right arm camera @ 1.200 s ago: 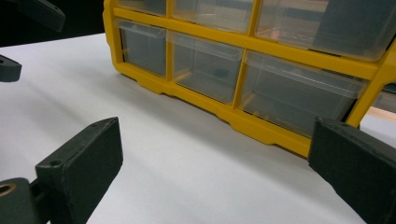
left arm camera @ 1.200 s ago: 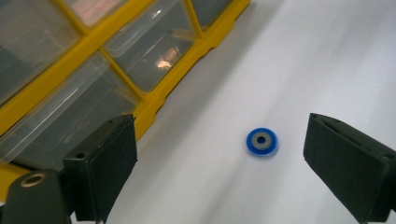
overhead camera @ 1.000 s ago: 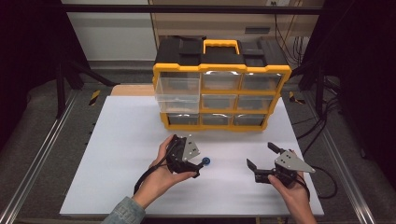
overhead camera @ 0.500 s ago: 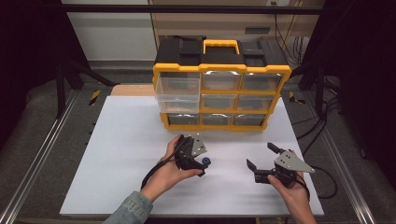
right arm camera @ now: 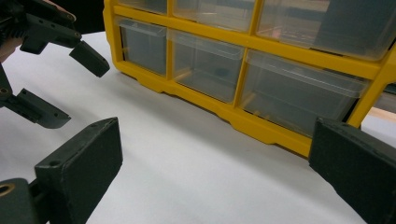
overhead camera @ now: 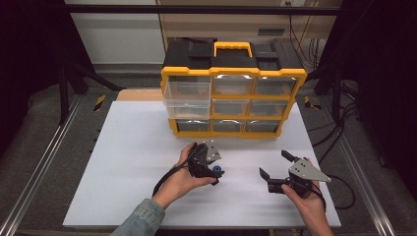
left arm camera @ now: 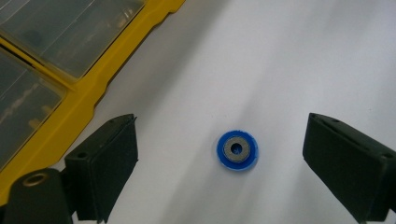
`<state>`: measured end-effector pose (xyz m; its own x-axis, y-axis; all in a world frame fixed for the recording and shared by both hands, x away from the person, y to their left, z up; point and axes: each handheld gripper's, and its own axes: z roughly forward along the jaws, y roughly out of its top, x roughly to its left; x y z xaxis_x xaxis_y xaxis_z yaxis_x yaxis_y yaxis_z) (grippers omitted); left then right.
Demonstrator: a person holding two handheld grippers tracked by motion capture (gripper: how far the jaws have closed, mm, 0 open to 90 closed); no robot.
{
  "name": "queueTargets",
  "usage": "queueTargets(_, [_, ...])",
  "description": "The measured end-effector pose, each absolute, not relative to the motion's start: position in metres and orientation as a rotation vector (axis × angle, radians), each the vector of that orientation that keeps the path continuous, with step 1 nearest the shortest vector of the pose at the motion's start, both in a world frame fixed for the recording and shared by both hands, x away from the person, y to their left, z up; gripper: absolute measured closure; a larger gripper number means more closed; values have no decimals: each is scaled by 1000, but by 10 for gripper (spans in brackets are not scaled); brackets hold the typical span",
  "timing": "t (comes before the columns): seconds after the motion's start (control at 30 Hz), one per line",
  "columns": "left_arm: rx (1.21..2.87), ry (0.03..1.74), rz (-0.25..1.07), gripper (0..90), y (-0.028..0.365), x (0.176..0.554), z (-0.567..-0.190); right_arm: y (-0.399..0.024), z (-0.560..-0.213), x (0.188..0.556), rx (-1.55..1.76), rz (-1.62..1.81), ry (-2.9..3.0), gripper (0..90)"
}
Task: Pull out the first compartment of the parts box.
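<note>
Blue plastic rings a grey metal core with a small hole at its centre: the disc [left arm camera: 237, 150] is a little round piece lying flat on the white worktop [overhead camera: 128, 162]. In the left gripper view it sits between the 2 black jaws, nearer the right-hand one and touching neither; both jaws stand wide apart and grip nothing. In the high view the disc [overhead camera: 218, 171] peeks out just beside the left gripper [overhead camera: 212, 172], roughly midway along the worktop and closer to its near edge than to its far one.

The left hand [overhead camera: 184, 176] comes in from the near edge at a slant, a denim sleeve [overhead camera: 142, 219] at the wrist, fingers wrapped around the gripper body, which points steeply down over the disc with its grey plate turned up and away from the person.

The right hand [overhead camera: 305, 201] rests near the worktop's near right corner and holds the right gripper [overhead camera: 275, 164] low and nearly level, jaws spread wide and empty, aimed left and toward the organiser [overhead camera: 233, 101]. This yellow cabinet of clear drawers with a black top stands at the far edge; the right gripper view shows its lower drawers across the bare sheet, with the left gripper [right arm camera: 65, 86] in that view's upper left corner.
</note>
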<state>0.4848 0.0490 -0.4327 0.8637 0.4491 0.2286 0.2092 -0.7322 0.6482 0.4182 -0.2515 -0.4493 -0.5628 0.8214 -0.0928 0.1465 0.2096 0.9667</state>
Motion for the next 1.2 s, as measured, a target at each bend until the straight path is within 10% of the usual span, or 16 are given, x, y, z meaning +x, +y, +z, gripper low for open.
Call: queueTargets(1.2, [2430, 609, 310, 488, 37, 499, -451, -250, -450, 419, 889, 1378, 1870, 35])
